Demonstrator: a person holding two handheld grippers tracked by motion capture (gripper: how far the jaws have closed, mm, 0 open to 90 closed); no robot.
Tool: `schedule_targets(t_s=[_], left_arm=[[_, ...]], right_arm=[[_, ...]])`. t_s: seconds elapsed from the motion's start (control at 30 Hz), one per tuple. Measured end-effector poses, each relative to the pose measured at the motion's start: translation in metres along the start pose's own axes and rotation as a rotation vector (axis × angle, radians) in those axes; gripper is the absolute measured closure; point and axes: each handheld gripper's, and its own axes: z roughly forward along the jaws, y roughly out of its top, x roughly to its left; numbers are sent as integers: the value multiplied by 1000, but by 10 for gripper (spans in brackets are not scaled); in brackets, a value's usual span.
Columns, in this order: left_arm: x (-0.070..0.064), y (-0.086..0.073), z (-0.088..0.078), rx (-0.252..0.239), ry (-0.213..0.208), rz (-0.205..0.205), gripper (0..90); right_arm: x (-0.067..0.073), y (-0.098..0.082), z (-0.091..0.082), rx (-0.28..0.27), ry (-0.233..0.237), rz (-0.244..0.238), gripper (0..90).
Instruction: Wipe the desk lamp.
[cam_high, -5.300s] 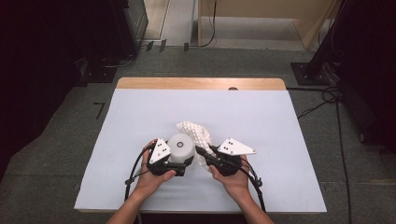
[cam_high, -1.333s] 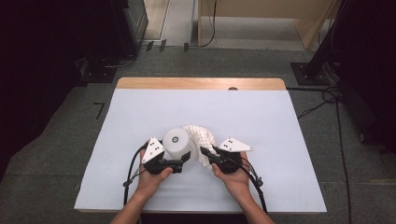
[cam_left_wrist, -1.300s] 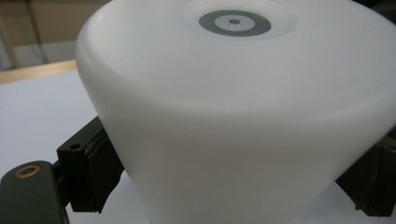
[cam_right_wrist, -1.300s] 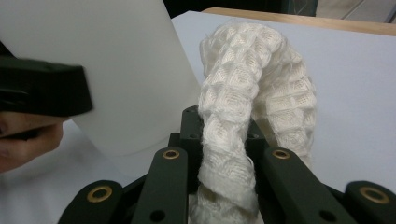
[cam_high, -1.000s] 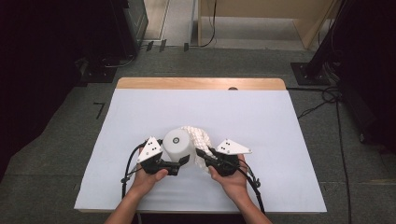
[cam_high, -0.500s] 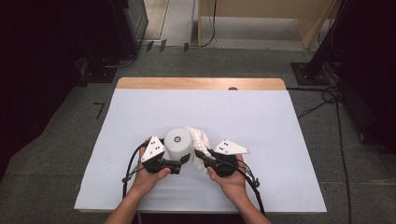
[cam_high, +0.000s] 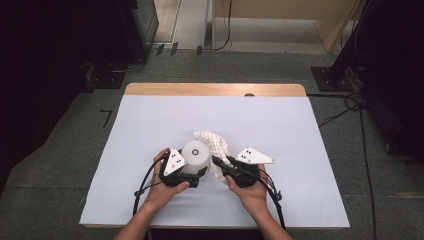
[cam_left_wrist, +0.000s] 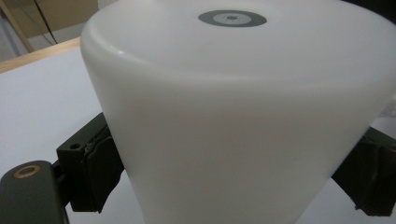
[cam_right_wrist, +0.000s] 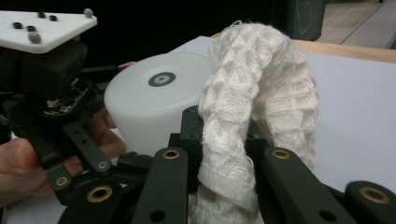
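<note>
the white cup (cam_high: 195, 156) sits upside down on the table (cam_high: 300, 130), a bit toward 6 o'clock from the middle. the left gripper (cam_high: 189, 176) has its two black jaws squeezed on the sides of the cup, one on each side, as the left gripper view shows. the right gripper (cam_high: 220, 163) is closed tight on a bunch of the white cloth (cam_high: 214, 145), which stands up in a hump just at 3 o'clock of the cup and touches it.

what could go wrong: the cup looks smooth and gets wider toward the bottom, so it could slip out of the jaws if the left hand (cam_high: 162, 192) tips or lifts it too fast. the cloth is soft and floppy, so the pinched part could slide out, or the loose part could drag and push the cup over. the two grippers are very close, so they could bump each other.

both hands come in from 6 o'clock, palms on the gripper bodies, wrists low near the table. the left gripper points toward 12 o'clock, the right hand (cam_high: 250, 192) aims its gripper toward 10 o'clock, at the cup.
</note>
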Motion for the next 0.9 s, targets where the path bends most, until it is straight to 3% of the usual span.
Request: schedule_targets(t_s=[0.2,0.23,0.33,0.37,0.4,0.43,0.47,0.6,0.7,0.83,0.9], left_arm=[[0,-2,-1,1,-4,-30,75],[0,-3,-3,-7,5,-53,75],[-6,-2,-7,-17,59,-71,44],[-6,-2,-7,-17,59,-71,40],[-14,-1,-7,-3,122,-97,29],[-17,-2,-6,-3,144,-108,29],[-22,-2,-4,17,192,-117,29],[-29,0,2,38,250,-136,30],[-26,1,0,20,220,-133,78],[-8,1,-8,-6,152,-131,81],[7,5,-17,-49,75,-129,81]], right_arm=[[-5,-4,3,13,-14,4,775],[-6,-5,3,14,-17,3,775],[-9,-8,5,22,-29,8,775],[-9,-8,5,22,-29,8,775],[-10,-8,5,24,-33,9,775],[-11,-9,5,26,-33,10,775],[-11,-9,5,25,-33,9,775],[-11,-10,6,33,-33,13,774],[-12,-11,6,35,-32,15,775],[-12,-11,6,33,-27,18,774],[-12,-11,6,34,-26,20,774]])
